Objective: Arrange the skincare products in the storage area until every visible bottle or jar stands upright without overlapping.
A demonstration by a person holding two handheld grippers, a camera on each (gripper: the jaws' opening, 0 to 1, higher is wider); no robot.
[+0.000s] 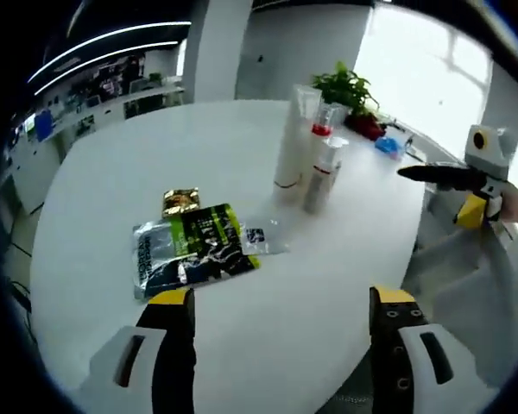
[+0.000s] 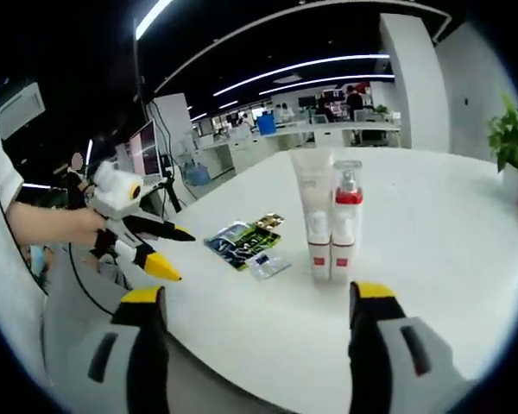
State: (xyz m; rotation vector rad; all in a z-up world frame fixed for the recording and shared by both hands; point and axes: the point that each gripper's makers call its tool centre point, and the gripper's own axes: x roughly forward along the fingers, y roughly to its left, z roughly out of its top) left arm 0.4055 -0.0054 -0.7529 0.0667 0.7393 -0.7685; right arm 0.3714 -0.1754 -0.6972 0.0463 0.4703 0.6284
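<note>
Three skincare containers stand upright close together on the white round table [image 1: 155, 155]: a tall white tube [image 1: 292, 142], a pump bottle [image 1: 324, 177] with a red band, and a red-capped bottle [image 1: 322, 129] behind them. In the right gripper view the tube [image 2: 313, 216] and pump bottle [image 2: 345, 220] stand side by side. A green-black sachet [image 1: 194, 246], a gold sachet [image 1: 180, 200] and a small clear sachet [image 1: 261, 237] lie flat. My left gripper [image 1: 281, 302] is open, just short of the sachets. My right gripper [image 2: 257, 297] is open and empty, short of the bottles.
A potted plant [image 1: 350, 86] and a small blue item [image 1: 387, 145] sit at the table's far edge. The right gripper [image 1: 440, 191] hangs off the table's right side. A hand holds the left gripper [image 2: 181, 255] beyond the table's left edge. Desks and monitors fill the background.
</note>
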